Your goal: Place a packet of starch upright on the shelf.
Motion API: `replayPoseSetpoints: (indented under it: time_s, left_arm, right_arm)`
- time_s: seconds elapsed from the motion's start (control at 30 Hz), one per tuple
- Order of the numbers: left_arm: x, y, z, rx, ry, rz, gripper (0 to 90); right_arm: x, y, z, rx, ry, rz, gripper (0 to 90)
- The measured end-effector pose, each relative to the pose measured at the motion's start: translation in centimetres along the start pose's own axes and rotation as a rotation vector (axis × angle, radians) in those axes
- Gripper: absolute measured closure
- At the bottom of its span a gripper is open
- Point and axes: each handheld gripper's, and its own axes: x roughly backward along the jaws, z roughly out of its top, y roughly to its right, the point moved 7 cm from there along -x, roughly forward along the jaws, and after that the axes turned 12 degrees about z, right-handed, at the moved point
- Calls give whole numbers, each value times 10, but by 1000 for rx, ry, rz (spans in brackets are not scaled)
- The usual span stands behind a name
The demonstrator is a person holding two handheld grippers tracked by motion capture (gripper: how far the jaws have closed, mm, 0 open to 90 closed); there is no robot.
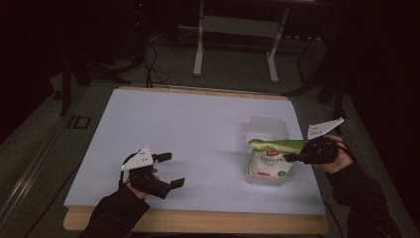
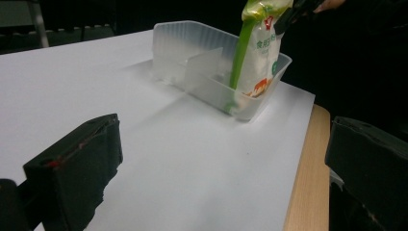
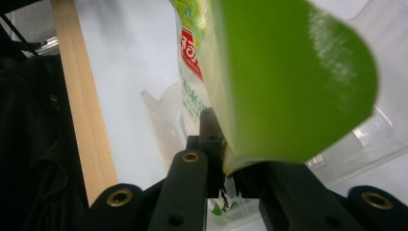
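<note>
A green-and-white bag (image 1: 270, 163) stands upright in the near compartment of a clear plastic container (image 1: 267, 126) at the right of the white table. My right gripper (image 1: 289, 157) comes in from the right and is shut on the bag's green top edge. In the right gripper view the jaws (image 3: 231, 168) pinch the green flap of the bag (image 3: 288, 82) over the container (image 3: 375, 139). My left gripper (image 1: 171, 169) rests open near the front left edge with nothing between its fingers. In the left gripper view its jaws (image 2: 226, 149) frame the bag (image 2: 257, 53) and the divided container (image 2: 183, 48).
The white sheet (image 1: 188, 129) covers a wooden tabletop whose edge (image 1: 198, 220) shows at the front and right. The container's far compartment holds nothing. A metal stand (image 1: 237, 29) and cables (image 1: 148, 64) lie on the dark floor beyond the table.
</note>
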Motion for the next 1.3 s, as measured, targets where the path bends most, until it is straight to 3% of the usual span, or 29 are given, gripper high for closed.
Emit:
replayPoseSetpoints:
  time_s: [0.13,0.4,0.53,0.57,0.6,0.7,0.8,0.97,1.13,1.17,1.3]
  left_arm:
    - [0,0,0,-6,1,0,1]
    - [2,0,-1,-9,1,-1,1]
    - [2,0,-1,-5,3,-2,1]
    - [2,1,0,-10,4,0,1]
    - [2,1,0,-10,4,0,1]
    - [3,2,0,-7,13,-4,1]
    - [3,3,0,-6,13,-8,1]
    - [2,3,-1,-19,8,-2,1]
    - [2,3,-2,-10,7,-9,1]
    - [2,3,-3,-12,7,-11,1]
    - [2,4,-2,-20,10,-10,1]
  right_arm:
    - [2,0,4,-13,14,-16,707]
    - [12,-1,20,-1,25,-117,458]
    - [21,-6,33,21,90,-132,410]
    - [29,-14,46,32,155,-139,351]
    - [29,-14,46,32,155,-139,351]
    - [34,-27,62,31,249,-144,253]
    - [32,-36,70,52,290,-149,154]
    - [21,-61,82,81,348,-103,137]
    - [14,-77,90,88,384,-99,138]
    - [9,-87,92,88,405,-84,140]
    - [-3,-102,94,118,409,-74,143]
